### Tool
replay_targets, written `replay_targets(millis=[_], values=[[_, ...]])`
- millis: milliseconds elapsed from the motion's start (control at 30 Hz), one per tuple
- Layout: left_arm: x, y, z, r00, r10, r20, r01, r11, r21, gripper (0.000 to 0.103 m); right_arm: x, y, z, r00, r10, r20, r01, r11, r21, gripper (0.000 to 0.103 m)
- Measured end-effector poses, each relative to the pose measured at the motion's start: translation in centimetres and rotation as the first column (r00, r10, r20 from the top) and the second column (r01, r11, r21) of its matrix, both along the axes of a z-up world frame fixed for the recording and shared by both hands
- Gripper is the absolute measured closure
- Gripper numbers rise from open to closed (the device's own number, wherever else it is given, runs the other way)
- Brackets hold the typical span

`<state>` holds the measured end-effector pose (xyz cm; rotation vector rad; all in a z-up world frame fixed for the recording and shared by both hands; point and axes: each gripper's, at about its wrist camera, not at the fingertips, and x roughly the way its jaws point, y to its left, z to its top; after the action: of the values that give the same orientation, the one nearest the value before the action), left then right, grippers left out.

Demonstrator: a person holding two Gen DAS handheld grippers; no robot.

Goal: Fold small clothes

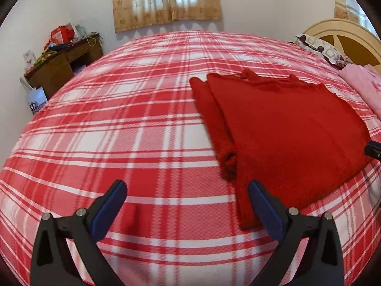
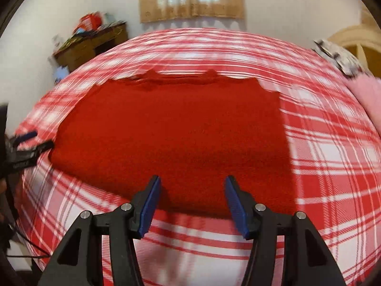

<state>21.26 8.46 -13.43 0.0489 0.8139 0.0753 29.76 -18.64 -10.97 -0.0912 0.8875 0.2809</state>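
A red knitted garment [image 1: 281, 128] lies flat on the red-and-white plaid bed [image 1: 133, 109], with one sleeve folded along its left side. My left gripper [image 1: 188, 186] is open and empty, just above the bed at the garment's near left corner. In the right wrist view the garment [image 2: 181, 128] fills the middle. My right gripper [image 2: 192, 181] is open and empty over its near hem. The left gripper [image 2: 33, 140] shows blurred at that view's left edge. The right gripper's tip [image 1: 373, 149] shows at the left wrist view's right edge.
A pink garment [image 1: 366, 85] lies at the far right of the bed, beside a patterned pillow [image 1: 321, 47] and a wooden headboard [image 1: 347, 35]. A cluttered wooden desk [image 1: 64, 59] stands against the wall left of the bed. A curtained window [image 1: 166, 0] is behind.
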Motion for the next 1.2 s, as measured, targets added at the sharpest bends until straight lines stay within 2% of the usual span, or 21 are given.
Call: replay_targets(millis=[67,200,467,767,900,1067,1200], values=[[0.2,0.4,0.0,1.000,0.008,-0.003,-0.008,1.000,0.008,0.000,0.0,1.7,-0.2,1.000,0.026,0.001,-0.026,1.000,-0.016,0.046],[0.3,1.4,0.0,1.000,0.020,-0.005,-0.020,1.000,-0.024,0.000,-0.2,3.7,-0.8,0.999,0.054,0.006,-0.053,0.998,-0.043,0.046],[0.6,2.1,-1.1,0.999,0.017,-0.042,-0.018,1.000,-0.013,0.000,-1.4,7.1,-0.8,0.991,0.130,0.038,-0.125,0.987,-0.100,0.046],[1.9,3.3,-0.7,0.999,0.021,-0.036,-0.022,1.000,-0.016,0.000,-3.9,13.3,-1.5,0.954,0.289,0.085,-0.267,0.942,-0.204,0.046],[3.1,4.8,-0.3,0.999,0.021,-0.038,-0.025,0.994,-0.102,0.000,-4.5,15.1,-1.6,0.934,0.343,0.104,-0.311,0.920,-0.237,0.046],[4.3,6.0,0.0,0.998,0.046,-0.038,-0.051,0.986,-0.157,0.000,-4.7,16.7,-2.1,0.924,0.366,0.107,-0.328,0.906,-0.267,0.046],[5.2,6.4,0.0,0.999,0.034,-0.027,-0.040,0.972,-0.231,0.000,-4.8,17.9,-2.3,0.919,0.376,0.119,-0.330,0.899,-0.288,0.046]])
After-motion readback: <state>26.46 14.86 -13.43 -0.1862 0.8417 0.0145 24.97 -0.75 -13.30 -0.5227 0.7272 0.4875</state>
